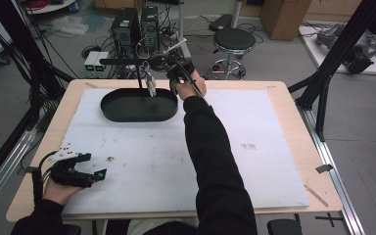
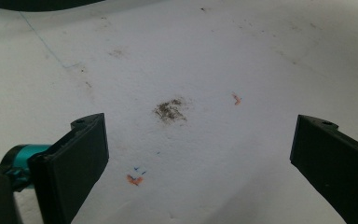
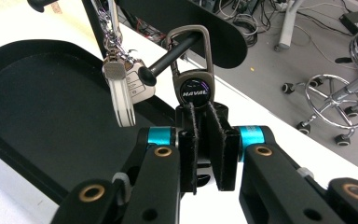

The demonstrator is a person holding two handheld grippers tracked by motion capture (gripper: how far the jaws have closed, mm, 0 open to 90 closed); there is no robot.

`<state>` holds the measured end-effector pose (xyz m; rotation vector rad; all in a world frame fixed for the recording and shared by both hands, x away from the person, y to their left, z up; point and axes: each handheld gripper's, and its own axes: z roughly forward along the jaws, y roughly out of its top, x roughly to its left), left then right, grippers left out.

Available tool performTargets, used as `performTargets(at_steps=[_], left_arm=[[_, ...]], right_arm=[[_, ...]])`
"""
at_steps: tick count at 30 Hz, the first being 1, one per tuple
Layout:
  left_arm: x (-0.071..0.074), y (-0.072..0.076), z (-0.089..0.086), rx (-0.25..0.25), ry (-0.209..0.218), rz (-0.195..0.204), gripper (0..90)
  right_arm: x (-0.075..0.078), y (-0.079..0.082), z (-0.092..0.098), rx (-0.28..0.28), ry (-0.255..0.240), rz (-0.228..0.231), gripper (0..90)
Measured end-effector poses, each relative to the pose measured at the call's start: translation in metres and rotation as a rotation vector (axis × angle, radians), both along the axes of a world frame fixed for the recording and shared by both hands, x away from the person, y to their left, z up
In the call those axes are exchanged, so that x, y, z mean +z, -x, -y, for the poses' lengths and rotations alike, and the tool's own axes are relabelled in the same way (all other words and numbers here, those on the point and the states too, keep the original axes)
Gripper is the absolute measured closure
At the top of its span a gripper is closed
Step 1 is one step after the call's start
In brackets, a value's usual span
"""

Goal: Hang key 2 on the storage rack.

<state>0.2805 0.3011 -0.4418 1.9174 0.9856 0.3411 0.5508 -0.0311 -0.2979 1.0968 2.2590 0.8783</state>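
My right gripper point(image 3: 204, 135) is shut on the lower end of a metal keychain with a round HAVAL badge point(image 3: 194, 88). The keychain's carabiner loop hangs around a black peg point(image 3: 168, 58) of a small stand. A bunch of keys with a white tag point(image 3: 121, 88) dangles from the same stand, beside the peg. Below them lies a black oval tray point(image 3: 37, 107). In the high view my right gripper point(image 1: 169, 63) reaches over the tray's point(image 1: 112, 110) far right end, with the key bunch point(image 1: 151, 85) hanging there. My left gripper point(image 1: 95, 165) rests at the near left, open point(image 2: 198, 154) with nothing between its fingers.
A white mat point(image 1: 152, 156) covers most of the wooden table point(image 1: 293, 122). The stand's thin post point(image 1: 138, 68) rises behind the tray. Beyond the far edge stand a round stool point(image 1: 232, 41) and computer towers point(image 1: 127, 27) among cables.
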Motion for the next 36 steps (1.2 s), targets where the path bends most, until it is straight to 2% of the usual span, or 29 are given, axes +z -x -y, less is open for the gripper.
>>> performTargets(at_steps=[3,6,9,12,14,18,20,21,22,26,28,30,33,36], left_arm=[[0.0,0.0,0.0,-0.002,-0.005,0.003,4.8],[0.0,0.0,0.0,-0.001,-0.007,0.003,4.8],[0.0,0.001,0.001,0.003,-0.006,0.003,4.8],[0.0,0.001,0.0,0.002,-0.007,0.005,4.8],[0.0,0.001,0.001,0.006,-0.006,0.005,4.8],[0.0,0.0,0.001,0.007,-0.011,0.0,4.8],[0.0,0.0,0.001,0.006,-0.01,0.0,4.8],[0.0,0.0,0.001,0.007,-0.012,0.0,4.8],[0.0,0.0,0.001,0.006,-0.013,0.0,4.8],[0.0,0.0,0.001,0.005,-0.018,-0.002,4.8],[0.0,0.0,0.001,0.007,-0.018,-0.002,4.8],[0.0,0.0,0.001,0.007,-0.018,-0.003,4.8],[0.0,0.0,0.001,0.008,-0.017,-0.002,4.8],[-0.001,0.0,0.001,0.007,-0.018,-0.004,4.8]], right_arm=[[-0.002,0.001,0.0,0.008,-0.013,-0.004,79.2],[-0.004,0.002,0.004,0.0,-0.033,-0.012,59.4],[-0.007,0.004,0.009,-0.006,-0.005,-0.039,41.7],[-0.01,0.006,0.018,-0.011,-0.034,-0.063,33.2],[-0.012,0.008,0.026,-0.012,-0.075,-0.086,29.4],[-0.014,0.018,0.038,-0.016,-0.107,-0.069,19.3],[-0.014,0.021,0.044,-0.004,-0.112,-0.078,10.0],[-0.014,0.023,0.049,0.014,-0.114,-0.079,9.6],[-0.015,0.025,0.053,0.008,-0.118,-0.071,0.8],[-0.015,0.03,0.066,-0.033,-0.143,-0.052,0.7],[-0.015,0.033,0.075,-0.032,-0.163,-0.041,0.7],[-0.018,0.034,0.082,-0.034,-0.194,-0.053,0.7],[-0.023,0.034,0.091,-0.043,-0.187,-0.075,0.7],[-0.027,0.037,0.098,-0.03,-0.204,-0.069,0.7]])
